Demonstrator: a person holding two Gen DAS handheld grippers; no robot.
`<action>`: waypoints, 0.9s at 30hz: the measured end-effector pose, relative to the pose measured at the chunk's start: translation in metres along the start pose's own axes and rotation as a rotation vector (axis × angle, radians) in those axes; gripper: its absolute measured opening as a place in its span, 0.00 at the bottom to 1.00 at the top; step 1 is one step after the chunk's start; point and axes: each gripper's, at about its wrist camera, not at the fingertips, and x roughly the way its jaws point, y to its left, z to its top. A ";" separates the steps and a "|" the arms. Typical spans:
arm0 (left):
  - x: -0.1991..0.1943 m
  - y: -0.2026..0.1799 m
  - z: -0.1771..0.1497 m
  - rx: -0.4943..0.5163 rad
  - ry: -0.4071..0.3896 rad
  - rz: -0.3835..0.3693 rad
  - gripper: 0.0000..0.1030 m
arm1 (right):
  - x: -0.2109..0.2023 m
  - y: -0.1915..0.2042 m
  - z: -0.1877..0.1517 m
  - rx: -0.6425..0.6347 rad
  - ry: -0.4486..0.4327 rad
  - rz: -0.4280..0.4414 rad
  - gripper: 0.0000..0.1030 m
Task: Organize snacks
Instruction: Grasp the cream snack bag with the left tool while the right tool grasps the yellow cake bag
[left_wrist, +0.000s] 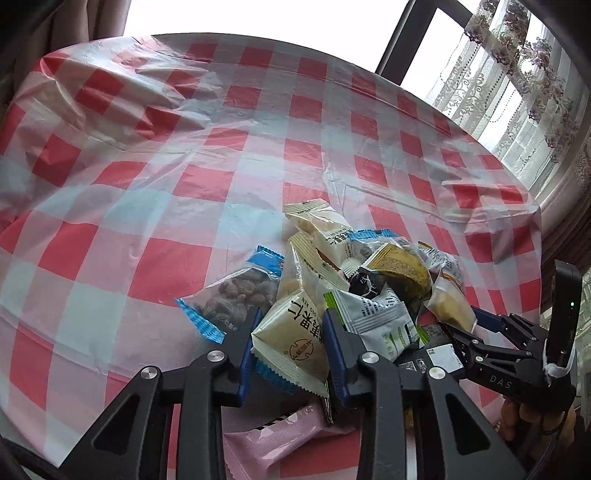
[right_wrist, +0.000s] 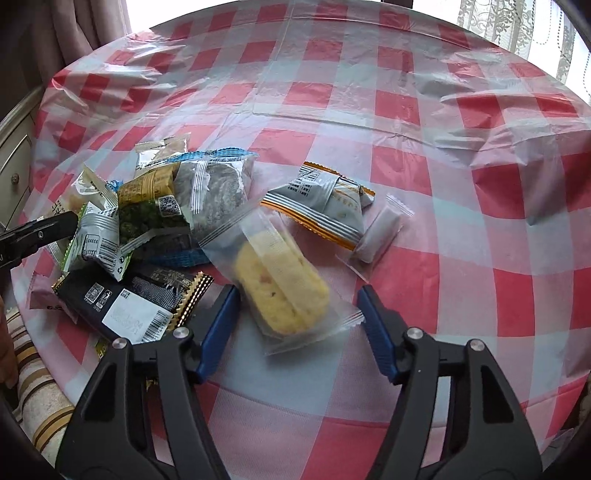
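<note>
My left tongs clamp a cream packet; my right tongs stand apart around a cake packet.

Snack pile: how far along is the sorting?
Early. Done: nothing looks sorted; most packets sit heaped in the snack pile. In hand: the left gripper is shut on a cream packet; the right gripper is open around a clear-wrapped yellow cake. Left: the heap, plus an orange-trimmed packet lying loose.

Bright daylight from the window glares off the plastic tablecloth; fisheye edges bend darkly.
</note>
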 end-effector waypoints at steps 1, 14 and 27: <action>0.000 0.000 0.000 -0.002 0.001 -0.006 0.31 | 0.000 0.000 0.000 0.002 -0.003 0.001 0.66; -0.010 0.007 -0.002 -0.060 -0.016 -0.075 0.15 | -0.017 -0.005 -0.005 0.036 -0.053 -0.024 0.50; -0.037 0.010 -0.004 -0.092 -0.097 -0.039 0.15 | -0.057 -0.007 -0.023 0.080 -0.106 -0.033 0.49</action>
